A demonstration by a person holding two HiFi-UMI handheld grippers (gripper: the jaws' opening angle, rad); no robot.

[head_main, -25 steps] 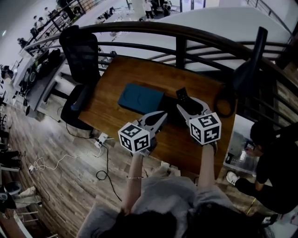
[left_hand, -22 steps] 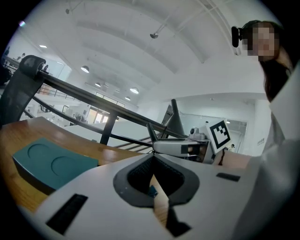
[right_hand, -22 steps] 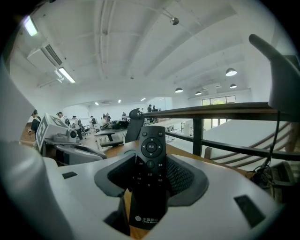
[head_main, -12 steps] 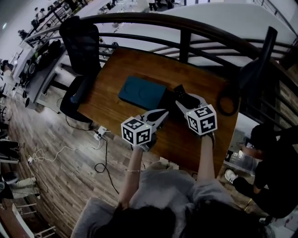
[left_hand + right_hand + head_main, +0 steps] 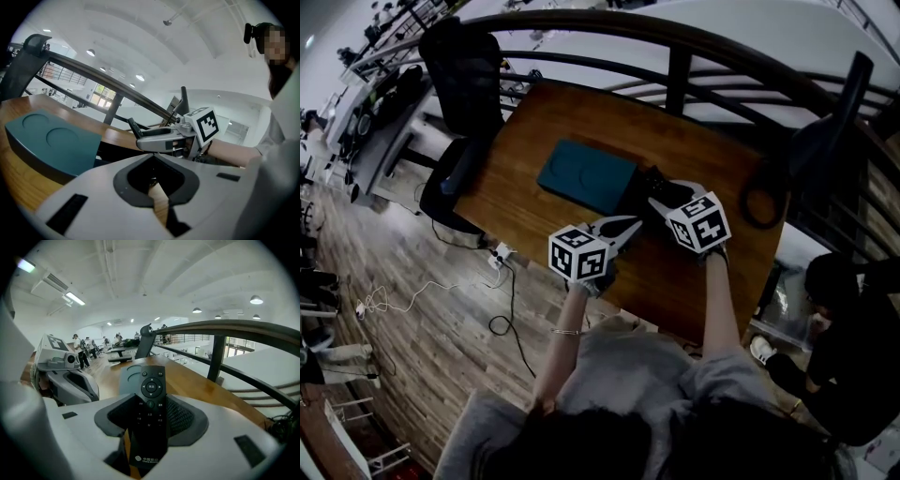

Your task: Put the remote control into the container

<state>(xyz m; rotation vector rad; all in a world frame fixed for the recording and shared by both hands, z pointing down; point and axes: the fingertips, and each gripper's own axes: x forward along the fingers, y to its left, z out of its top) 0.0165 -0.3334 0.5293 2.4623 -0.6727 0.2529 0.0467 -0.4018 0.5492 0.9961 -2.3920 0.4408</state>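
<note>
A black remote control [image 5: 150, 401] sits upright between the jaws of my right gripper [image 5: 150, 411], which is shut on its lower half. In the head view this right gripper [image 5: 664, 194] hangs over the table just right of the teal container [image 5: 586, 175], with the remote's tip [image 5: 653, 178] above a dark patch beside the teal box. In the left gripper view, the teal container [image 5: 51, 143] has two round dents on top. My left gripper [image 5: 622, 228] is nearer me, shut and empty; its jaws [image 5: 152, 159] meet at the tips.
The wooden table [image 5: 553, 112] ends at a dark curved railing [image 5: 675, 66] behind it. A black office chair [image 5: 464, 66] stands at the far left, and a coiled black cable [image 5: 759, 202] lies on the right. A person crouches on the floor [image 5: 848, 281] at the right.
My right gripper has carried the remote forward and left, closer to the teal container. The left gripper has shifted only slightly.
</note>
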